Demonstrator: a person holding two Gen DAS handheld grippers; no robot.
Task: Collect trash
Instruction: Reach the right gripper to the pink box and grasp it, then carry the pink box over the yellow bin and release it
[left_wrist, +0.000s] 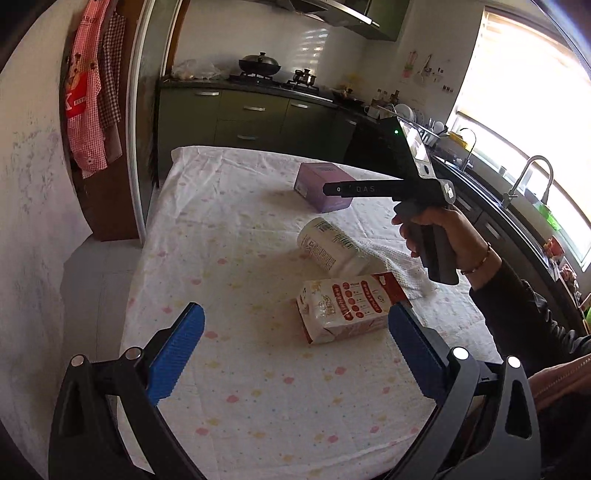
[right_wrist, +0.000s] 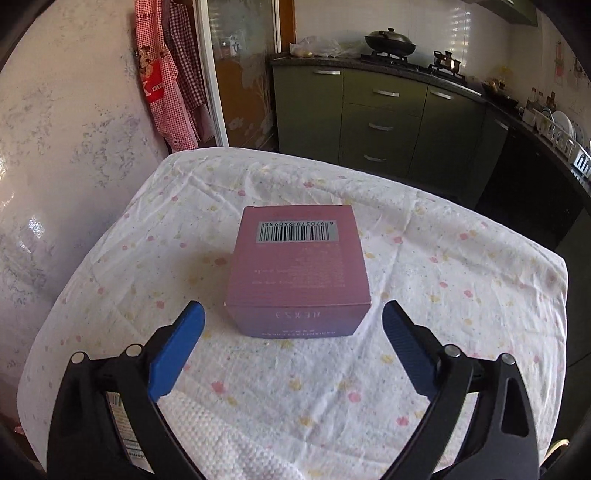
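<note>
A pink-purple box (right_wrist: 297, 271) with a barcode on top sits on the table, just ahead of my open, empty right gripper (right_wrist: 293, 314). It also shows in the left wrist view (left_wrist: 317, 184), behind the right gripper's fingers (left_wrist: 354, 189). A white bottle (left_wrist: 328, 247) lies on its side mid-table. A red-and-white carton (left_wrist: 343, 310) lies nearer, just ahead and right of my open, empty left gripper (left_wrist: 295, 321).
The table wears a white flowered cloth (left_wrist: 240, 369). A white towel (right_wrist: 218, 439) lies by the bottle. Green kitchen cabinets (right_wrist: 384, 118) and a stove stand behind; a sink (left_wrist: 532, 181) is at the right. Aprons (left_wrist: 92, 107) hang on the left wall.
</note>
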